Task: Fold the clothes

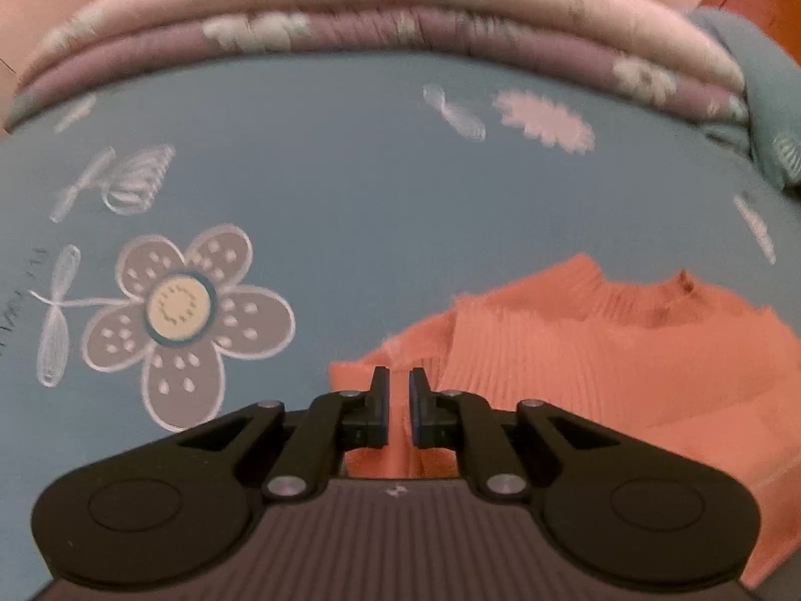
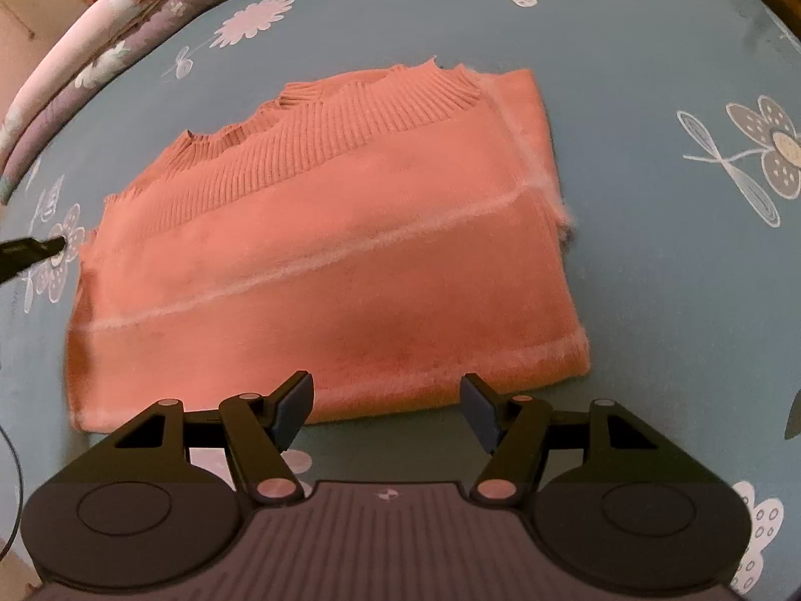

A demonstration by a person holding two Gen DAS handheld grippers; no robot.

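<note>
Blue-grey bedsheet [image 2: 626, 260] printed with pale flowers covers the bed, and the orange ribbed knit sweater [image 2: 320, 250] lies folded flat in its middle, collar toward the rolled pink floral quilt [image 1: 350, 5]. Black left gripper [image 1: 399, 408] hangs over the sweater's edge, its 2 fingers nearly together, pinching nothing. Black right gripper [image 2: 385, 408] stands spread at the near hem, empty. Best now: press and square the edges gently, without dragging the knit.

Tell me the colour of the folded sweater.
Orange sweater, seen best from the right wrist.
</note>
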